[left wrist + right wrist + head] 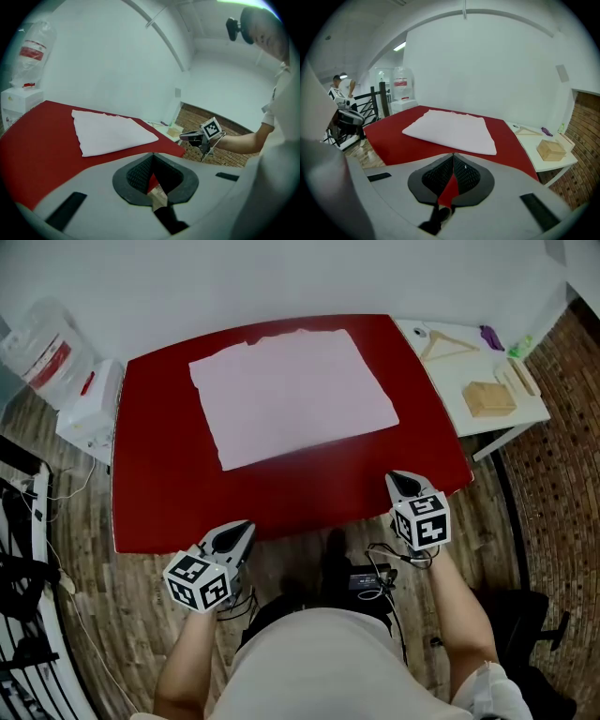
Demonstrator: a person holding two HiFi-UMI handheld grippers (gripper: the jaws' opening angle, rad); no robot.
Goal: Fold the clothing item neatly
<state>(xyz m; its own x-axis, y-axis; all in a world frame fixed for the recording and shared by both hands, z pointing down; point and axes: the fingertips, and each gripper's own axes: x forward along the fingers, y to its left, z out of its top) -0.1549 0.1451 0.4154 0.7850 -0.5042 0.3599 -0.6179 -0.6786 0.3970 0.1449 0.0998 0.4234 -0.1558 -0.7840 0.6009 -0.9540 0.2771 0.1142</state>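
pink garment (292,395) flat on red table (159,465); left gripper (244,528), right gripper (399,478) fingers together, empty

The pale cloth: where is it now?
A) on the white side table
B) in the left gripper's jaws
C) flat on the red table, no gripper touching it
C: the cloth lies flat on the red table; left gripper and right gripper are shut, short of it.

Bright, even indoor light washes the room: the pale cloth (291,395) casts almost no shadow on the red table (150,484), whose surface carries a faint hazy sheen along the cloth's near edge. Both gripper views bulge fisheye-fashion, the wall (487,70) curving into black corners. A ceiling lamp (399,46) glows in the right gripper view, and the nearest foreground lies soft, out of focus.
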